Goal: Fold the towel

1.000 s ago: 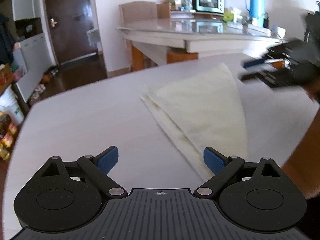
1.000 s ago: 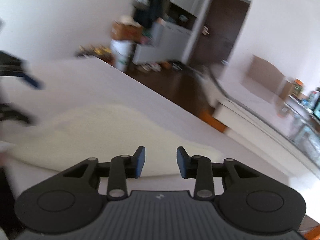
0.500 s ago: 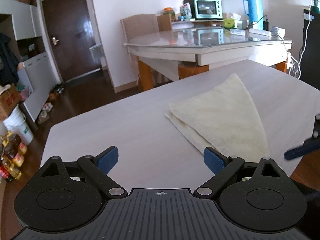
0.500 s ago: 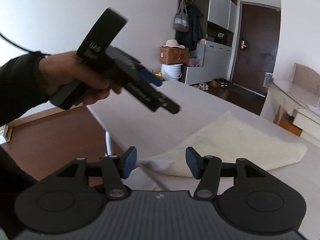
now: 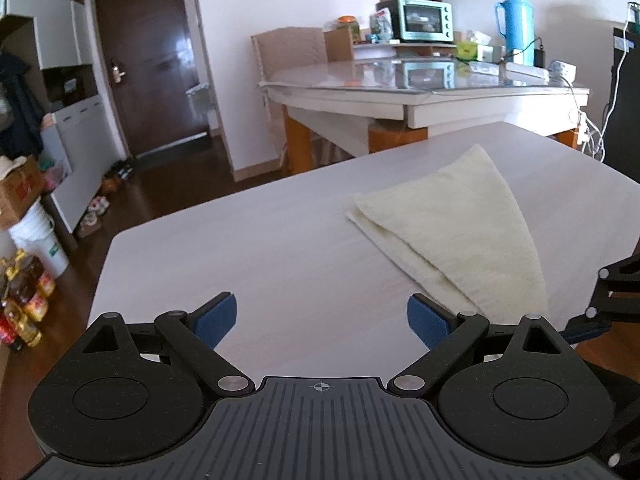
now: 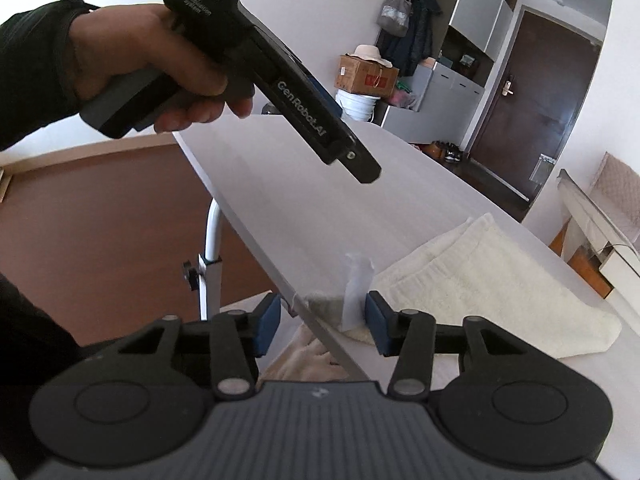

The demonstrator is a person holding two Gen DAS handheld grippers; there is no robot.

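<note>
Fingers spread wide on left gripper (image 5: 321, 320) and right gripper (image 6: 320, 324), both holding nothing; folded cream towel (image 5: 452, 236) lies flat on white table (image 5: 240, 256), near its edge.

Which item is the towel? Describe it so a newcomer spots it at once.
Start from the big pale table in the foreground. The towel is the cream cloth lying flat on its right part, folded into a wedge whose near corner, with a white tag, reaches the table's edge. It is the only thing lying on that table; the oven and flask stand on another table behind.
</note>
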